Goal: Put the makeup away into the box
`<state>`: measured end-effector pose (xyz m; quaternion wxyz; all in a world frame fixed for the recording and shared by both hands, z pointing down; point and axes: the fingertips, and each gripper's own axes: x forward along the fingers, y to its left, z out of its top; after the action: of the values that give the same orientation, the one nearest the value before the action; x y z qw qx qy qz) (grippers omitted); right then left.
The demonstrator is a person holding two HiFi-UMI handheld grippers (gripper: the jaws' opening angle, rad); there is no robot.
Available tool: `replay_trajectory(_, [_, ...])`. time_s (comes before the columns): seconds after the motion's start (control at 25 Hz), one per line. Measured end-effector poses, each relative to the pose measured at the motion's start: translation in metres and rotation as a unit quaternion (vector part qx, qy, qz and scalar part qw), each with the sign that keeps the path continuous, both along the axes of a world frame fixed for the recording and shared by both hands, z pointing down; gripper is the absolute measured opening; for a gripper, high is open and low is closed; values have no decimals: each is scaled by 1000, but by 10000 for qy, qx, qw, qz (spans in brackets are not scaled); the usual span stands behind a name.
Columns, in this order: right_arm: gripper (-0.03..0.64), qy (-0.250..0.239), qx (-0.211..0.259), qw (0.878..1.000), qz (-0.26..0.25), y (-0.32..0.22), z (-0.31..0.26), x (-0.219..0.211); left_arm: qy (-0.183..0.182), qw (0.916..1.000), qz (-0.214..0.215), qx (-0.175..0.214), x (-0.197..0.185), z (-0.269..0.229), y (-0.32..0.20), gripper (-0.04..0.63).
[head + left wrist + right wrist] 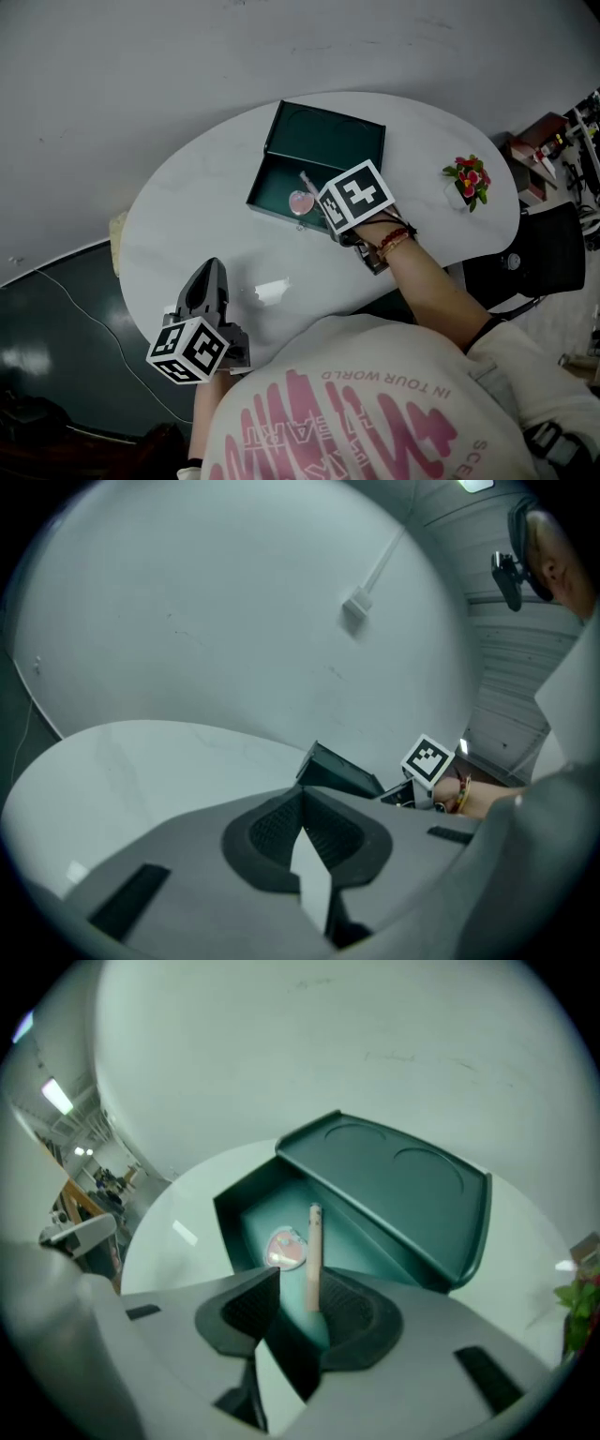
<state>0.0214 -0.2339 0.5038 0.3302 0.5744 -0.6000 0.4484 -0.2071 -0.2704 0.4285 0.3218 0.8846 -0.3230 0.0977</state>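
- At the near left of the white oval table [187, 225], your left gripper [211, 272] hovers with its jaws pressed together and nothing between them.
- Mid-table, the dark green box [272, 208] stands with its lid raised. A pink heart-shaped compact [300, 201] lies inside.
- Over the box's near edge, your right gripper [298, 1283] points down. Its jaws are parted, and the near end of a thin pink makeup stick [314, 1255] lying in the box shows between them.

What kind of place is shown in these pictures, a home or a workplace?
Probably a workplace such as a lab or studio, not a home: a white table by a plain wall, a black chair beside it, and cluttered equipment at the far right.
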Motion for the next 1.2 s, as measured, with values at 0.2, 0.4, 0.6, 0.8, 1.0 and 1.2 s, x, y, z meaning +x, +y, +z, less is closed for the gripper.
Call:
replay_trajectory(0.2, [132,-721,853,9930,396,26,-38,5,319,9993,-169,-136,25,-18,33,2])
replay_trajectory(0.4, [115,-1191,1423,9816,455,67,-63,15,297,9995,-132,-38,55,-32,75,2])
replay_trajectory(0.6, [124,-1508,2509,9550,480,98,-92,28,426,9986,-191,266,85,-47,116,2])
replay_trajectory(0.8, [110,-1694,3219,9304,447,131,-111,37,454,9953,-503,694,97,-63,145,2])
replay_trajectory(1.0, [76,-1556,3792,9118,240,165,-134,46,412,9907,-667,1113,105,-84,181,2])
replay_trajectory(1.2, [12,-1359,4309,8921,-42,194,-154,47,389,9879,-872,1218,107,-89,209,2])
